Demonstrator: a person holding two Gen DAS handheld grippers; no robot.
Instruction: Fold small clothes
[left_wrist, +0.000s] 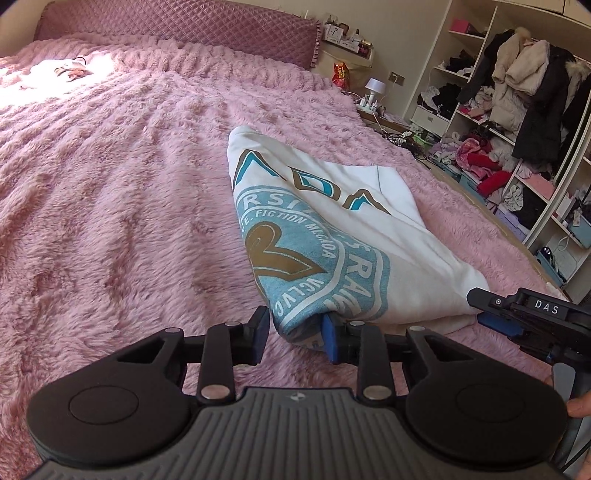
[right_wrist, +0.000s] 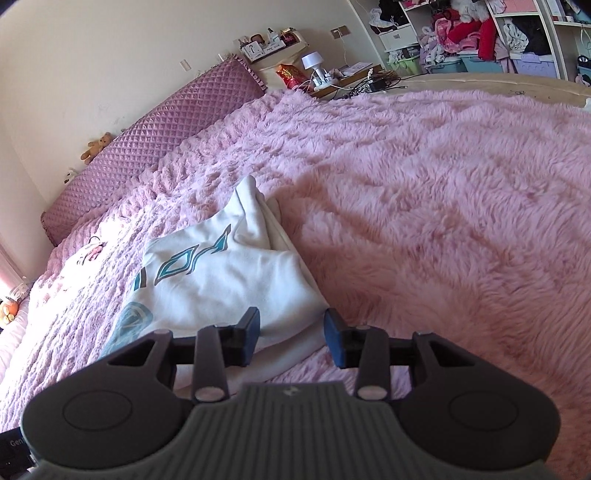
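White printed sweatshirt half-folded on pink plush bedspread, near corners between spread jaws of left gripper and right gripper; best pinched through all layers, then lifted evenly toward far edge.

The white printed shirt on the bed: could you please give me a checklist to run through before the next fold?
1. Printed corner of the shirt sits between the left gripper fingers: ok.
2. Left pads firmly pressing that corner: cannot tell; the fabric nearly fills the gap.
3. Plain white corner lies between the right gripper fingers: ok.
4. Right pads closed on the fabric: not ok; the jaws stand open around it.
5. Pink blanket just beyond the shirt free of other items: ok.
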